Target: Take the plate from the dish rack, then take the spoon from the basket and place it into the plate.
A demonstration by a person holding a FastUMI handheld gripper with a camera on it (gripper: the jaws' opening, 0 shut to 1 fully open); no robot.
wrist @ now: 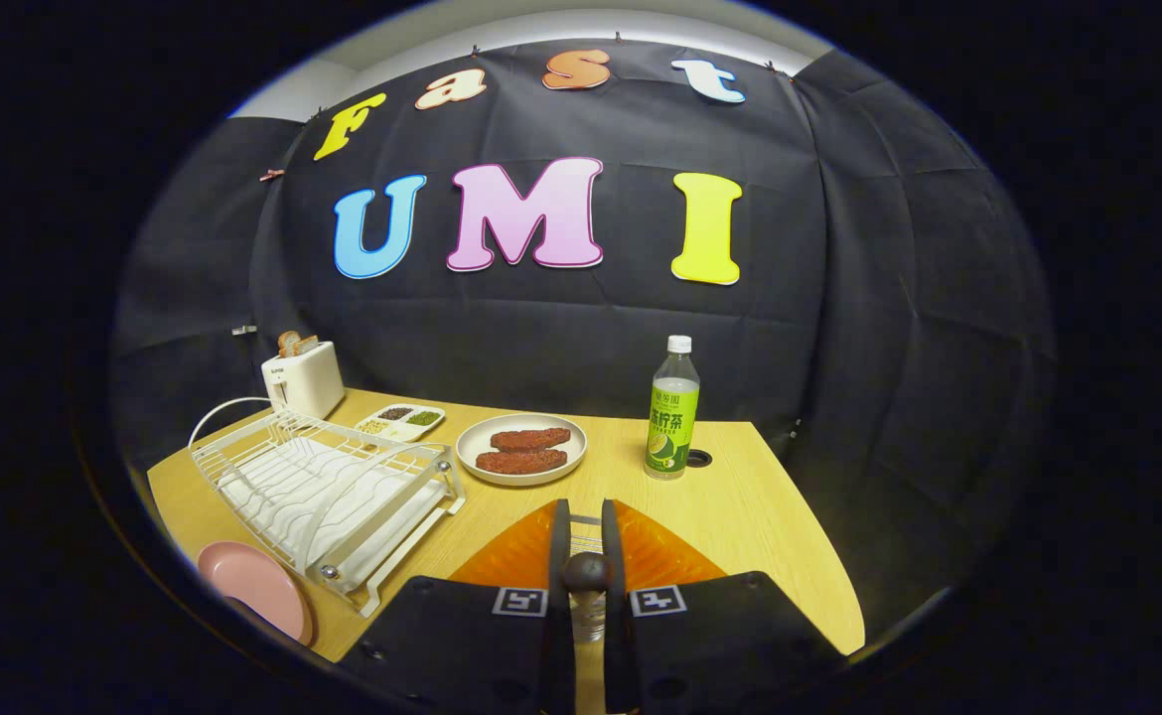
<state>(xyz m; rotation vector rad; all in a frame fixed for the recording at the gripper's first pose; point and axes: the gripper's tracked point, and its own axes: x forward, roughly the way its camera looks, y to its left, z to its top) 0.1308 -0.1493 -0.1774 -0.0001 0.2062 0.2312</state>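
Observation:
My gripper (pixel 586 556) hangs over the orange basket (pixel 502 561), whose ribbed wall shows on either side of the fingers. The fingers are shut on the spoon (pixel 587 573); its dark rounded end sticks out between them and a shiny part shows just below. The spoon's remaining length is hidden by the fingers. The pink plate (pixel 255 588) lies flat on the wooden table, left of the fingers, in front of the near corner of the white dish rack (pixel 333 487). The rack stands empty.
Beyond the basket sits a white plate (pixel 521 449) with two reddish-brown pieces of food. A green drink bottle (pixel 672 412) stands to its right by a hole in the table (pixel 698 458). A white toaster (pixel 303 379) and a divided condiment dish (pixel 400 421) stand behind the rack.

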